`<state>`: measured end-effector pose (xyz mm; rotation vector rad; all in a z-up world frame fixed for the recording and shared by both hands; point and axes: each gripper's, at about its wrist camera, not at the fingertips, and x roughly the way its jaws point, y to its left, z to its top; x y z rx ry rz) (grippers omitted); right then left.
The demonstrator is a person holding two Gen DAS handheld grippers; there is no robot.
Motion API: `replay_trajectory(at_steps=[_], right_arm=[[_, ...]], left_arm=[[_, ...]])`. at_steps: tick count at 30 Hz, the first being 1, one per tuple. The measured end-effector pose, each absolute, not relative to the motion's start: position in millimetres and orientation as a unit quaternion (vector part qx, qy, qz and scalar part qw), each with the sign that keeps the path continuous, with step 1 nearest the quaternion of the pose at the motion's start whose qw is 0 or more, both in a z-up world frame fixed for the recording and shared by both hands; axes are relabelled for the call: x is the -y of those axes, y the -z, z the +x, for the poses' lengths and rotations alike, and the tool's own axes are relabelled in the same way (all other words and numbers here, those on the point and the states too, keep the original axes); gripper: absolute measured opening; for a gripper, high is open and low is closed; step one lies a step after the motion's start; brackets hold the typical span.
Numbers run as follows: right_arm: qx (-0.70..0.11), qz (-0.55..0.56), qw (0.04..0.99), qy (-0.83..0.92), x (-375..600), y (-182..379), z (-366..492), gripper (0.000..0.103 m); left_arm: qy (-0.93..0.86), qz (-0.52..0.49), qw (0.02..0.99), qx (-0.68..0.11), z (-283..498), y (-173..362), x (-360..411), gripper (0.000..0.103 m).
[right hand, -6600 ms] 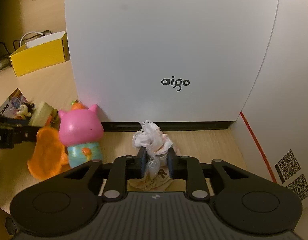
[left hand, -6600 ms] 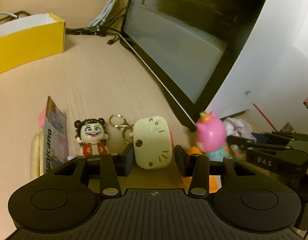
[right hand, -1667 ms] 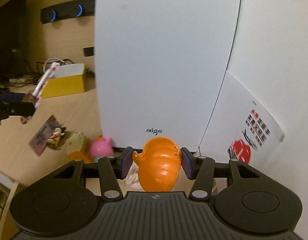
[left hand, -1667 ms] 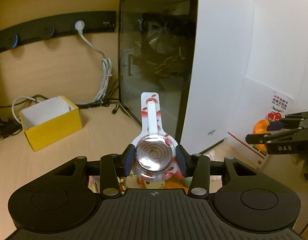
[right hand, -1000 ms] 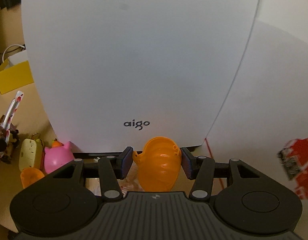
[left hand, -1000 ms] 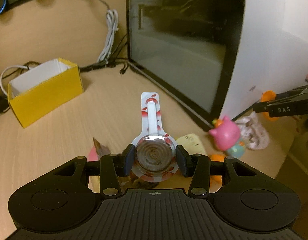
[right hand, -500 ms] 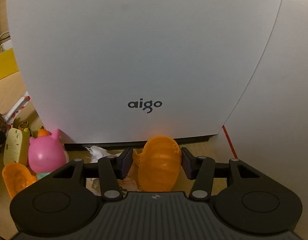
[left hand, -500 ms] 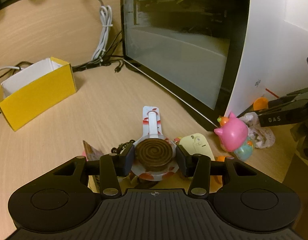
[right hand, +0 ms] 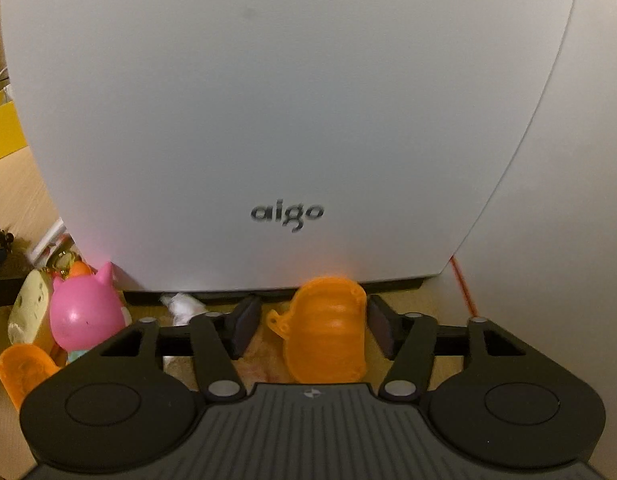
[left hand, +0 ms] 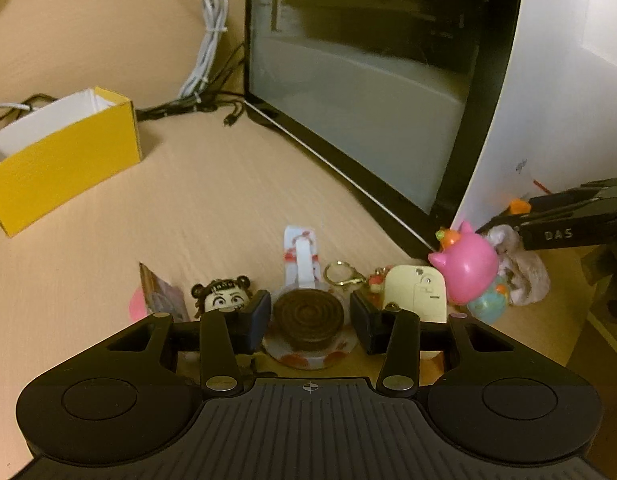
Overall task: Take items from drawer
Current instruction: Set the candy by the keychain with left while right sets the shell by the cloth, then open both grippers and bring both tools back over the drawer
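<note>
The wrapped lollipop (left hand: 307,316) lies just before the white computer case (right hand: 288,120), between the closing left gripper (left hand: 308,320)'s spread jaws, untouched. Beside the case, the right gripper (right hand: 312,328) opens off the orange shell (right hand: 326,330).

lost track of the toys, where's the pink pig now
In the left wrist view the pink pig stands on the desk at the right, by the white computer case, just right of the pale yellow keychain.

The left claw (left hand: 308,316) is closing, its jaws flanking a wrapped spiral lollipop (left hand: 308,314) on the counter (left hand: 212,200). A pink pig toy (left hand: 466,266) stands right; a yellow box (left hand: 64,160) far left.
</note>
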<state>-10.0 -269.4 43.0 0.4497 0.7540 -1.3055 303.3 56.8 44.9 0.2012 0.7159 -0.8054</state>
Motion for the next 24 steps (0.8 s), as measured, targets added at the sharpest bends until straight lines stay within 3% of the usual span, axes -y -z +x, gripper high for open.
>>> replay_trajectory(at_steps=[5,13,24], right_arm=[[-0.310,0.195,0.719,0.591,253,-59,-26,0.073],[-0.291,0.184,0.729,0.592,205,-72,-60,0.074],[-0.286,0.134,0.778,0.544,143,-87,-58,0.090]], left_arm=[[0.367,0.091,0.867,-0.326,300,-56,-62,0.047],[0.328,0.066,0.898,-0.287,282,-83,-85,0.047],[0.279,0.051,0.919,-0.272,211,-102,-127,0.048]])
